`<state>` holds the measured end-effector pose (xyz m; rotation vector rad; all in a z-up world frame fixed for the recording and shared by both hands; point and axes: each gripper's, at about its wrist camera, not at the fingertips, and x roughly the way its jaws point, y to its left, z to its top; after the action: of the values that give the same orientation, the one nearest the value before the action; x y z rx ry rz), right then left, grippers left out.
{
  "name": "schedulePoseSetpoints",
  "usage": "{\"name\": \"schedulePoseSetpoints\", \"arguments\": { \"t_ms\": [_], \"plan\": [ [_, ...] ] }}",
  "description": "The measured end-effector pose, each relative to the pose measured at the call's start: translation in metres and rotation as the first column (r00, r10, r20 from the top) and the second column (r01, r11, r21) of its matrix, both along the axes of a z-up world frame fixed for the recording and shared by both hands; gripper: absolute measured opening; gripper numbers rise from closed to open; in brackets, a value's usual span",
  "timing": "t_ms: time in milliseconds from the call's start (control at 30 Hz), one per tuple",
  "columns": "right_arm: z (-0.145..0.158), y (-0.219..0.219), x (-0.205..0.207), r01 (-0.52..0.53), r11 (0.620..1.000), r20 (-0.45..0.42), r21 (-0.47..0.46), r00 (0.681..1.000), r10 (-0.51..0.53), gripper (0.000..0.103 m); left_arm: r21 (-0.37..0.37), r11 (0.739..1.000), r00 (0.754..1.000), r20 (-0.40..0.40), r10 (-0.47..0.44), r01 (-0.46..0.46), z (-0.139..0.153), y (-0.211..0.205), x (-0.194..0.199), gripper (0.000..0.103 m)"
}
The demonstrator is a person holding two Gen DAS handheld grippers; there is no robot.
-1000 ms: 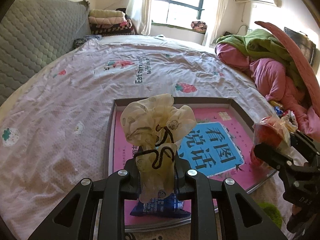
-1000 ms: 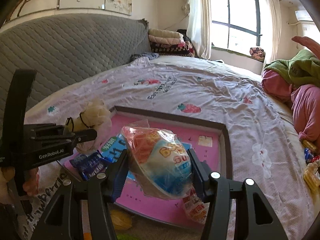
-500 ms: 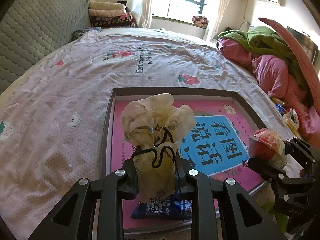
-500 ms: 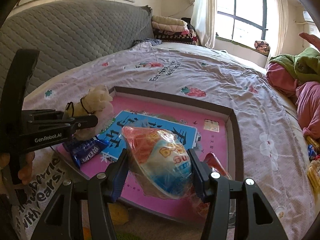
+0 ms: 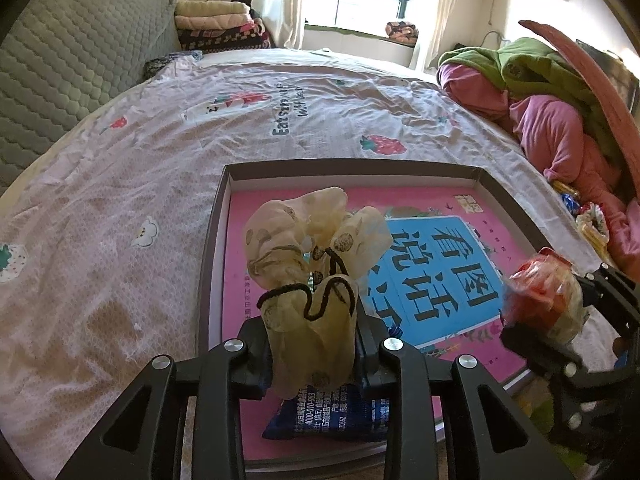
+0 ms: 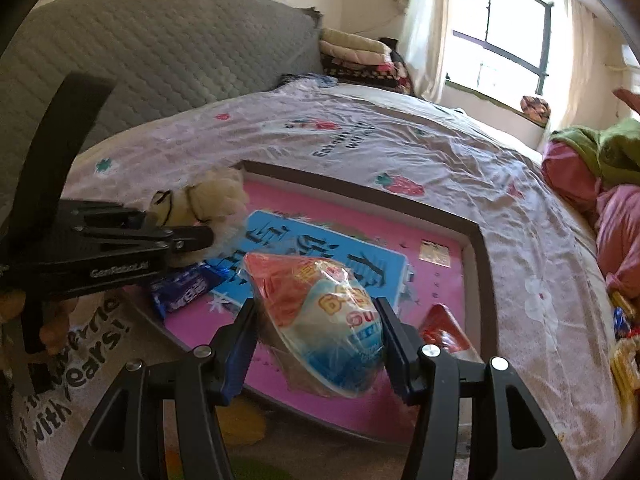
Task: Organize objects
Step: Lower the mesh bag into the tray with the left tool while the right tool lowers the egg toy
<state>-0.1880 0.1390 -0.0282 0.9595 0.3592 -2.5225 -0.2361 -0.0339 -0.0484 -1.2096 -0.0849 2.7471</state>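
My left gripper (image 5: 312,344) is shut on a cream drawstring pouch (image 5: 312,264) with a black cord, held over the near left part of a shallow pink-lined tray (image 5: 348,170) on the bed. A blue snack packet (image 5: 332,412) lies in the tray under it. My right gripper (image 6: 316,336) is shut on a wrapped red, white and blue snack cup (image 6: 320,316) above the tray's near edge (image 6: 476,240). The left gripper (image 6: 188,240) with the pouch (image 6: 208,200) shows at the left of the right wrist view. The right gripper with the cup (image 5: 544,292) shows at the right of the left wrist view.
A red packet (image 6: 444,328) lies in the tray's near right corner. A pile of pink and green bedding (image 5: 560,120) sits on the right of the bed, with small snacks (image 5: 588,216) beside it. A grey quilted headboard (image 5: 60,72) stands at left. A yellow object (image 6: 240,420) lies below the tray.
Both grippers have moved forward over the tray, each still holding its item. The red packet in the tray's corner has come into fuller view.
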Motion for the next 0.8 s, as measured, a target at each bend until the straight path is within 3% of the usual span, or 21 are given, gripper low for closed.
{"name": "schedulePoseSetpoints", "arguments": {
  "t_ms": [300,800],
  "plan": [
    [-0.016,0.001,-0.010,0.032,0.999,0.075,0.026,0.997,-0.034,0.057,-0.005,1.000,1.000,0.003,0.002,-0.002,0.000,0.001,0.001,0.035],
    [-0.015,0.005,-0.013,0.039,0.999,0.106,0.009,0.994,-0.040,0.057,-0.024,1.000,0.999,0.029,0.020,-0.019,0.006,0.002,0.006,0.055]
  ]
}}
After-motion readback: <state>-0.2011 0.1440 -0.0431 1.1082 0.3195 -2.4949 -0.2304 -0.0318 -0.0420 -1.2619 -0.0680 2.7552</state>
